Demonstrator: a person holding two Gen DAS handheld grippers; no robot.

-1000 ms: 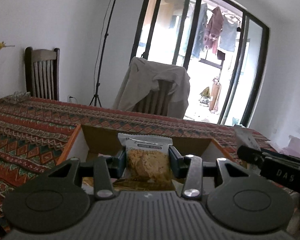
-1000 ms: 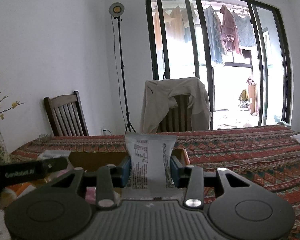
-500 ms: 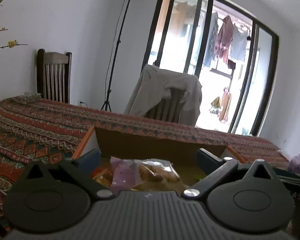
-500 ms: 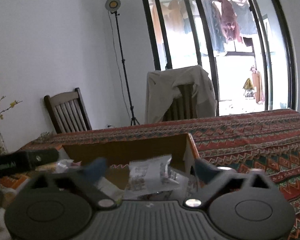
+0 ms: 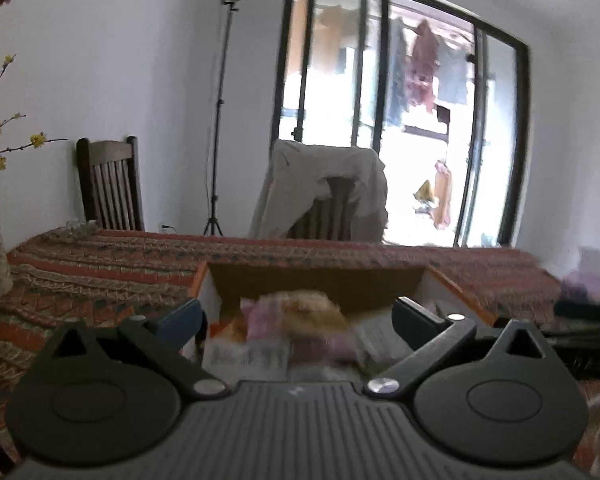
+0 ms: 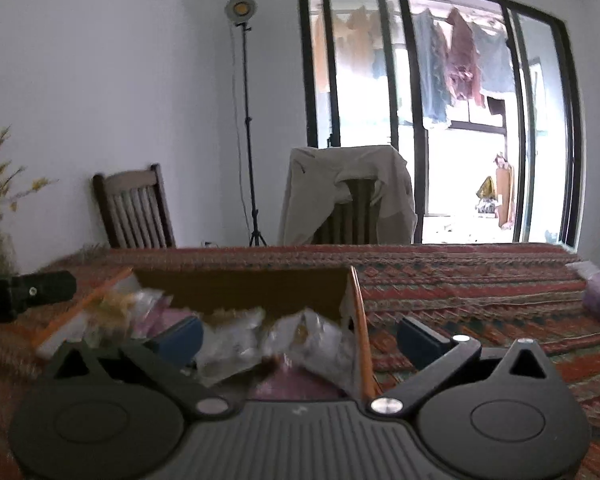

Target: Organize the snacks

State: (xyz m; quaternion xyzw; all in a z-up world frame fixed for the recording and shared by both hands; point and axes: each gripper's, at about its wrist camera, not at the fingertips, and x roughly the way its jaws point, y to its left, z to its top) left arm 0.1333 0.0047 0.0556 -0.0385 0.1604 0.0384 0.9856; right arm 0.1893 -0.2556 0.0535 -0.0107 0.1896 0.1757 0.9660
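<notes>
The snacks (image 6: pixel 236 344) are in the cardboard box (image 6: pixel 240 290), a messy heap of shiny packets, some clear and some pink, and they look blurry. In the left view the same snacks (image 5: pixel 300 320) lie low in the box (image 5: pixel 320 284), under its back wall. The left gripper (image 5: pixel 296 314) is just above the box with its fingers spread wide and nothing between them. The right gripper (image 6: pixel 298 334) is spread wide too, and it holds nothing; one finger is over the box and the other is past the box's orange right wall (image 6: pixel 360 320), over the striped tablecloth (image 6: pixel 480 280). I think both packets are dropped in now. What could go wrong? The heap by the right wall sits high, so a packet might slide over that wall onto the cloth. A finger could also bump the wall and push the box, since it looks light. The two grippers are close at the box and might knock each other. Behind the box stand two chairs (image 6: pixel 136 212), well apart from it.
</notes>
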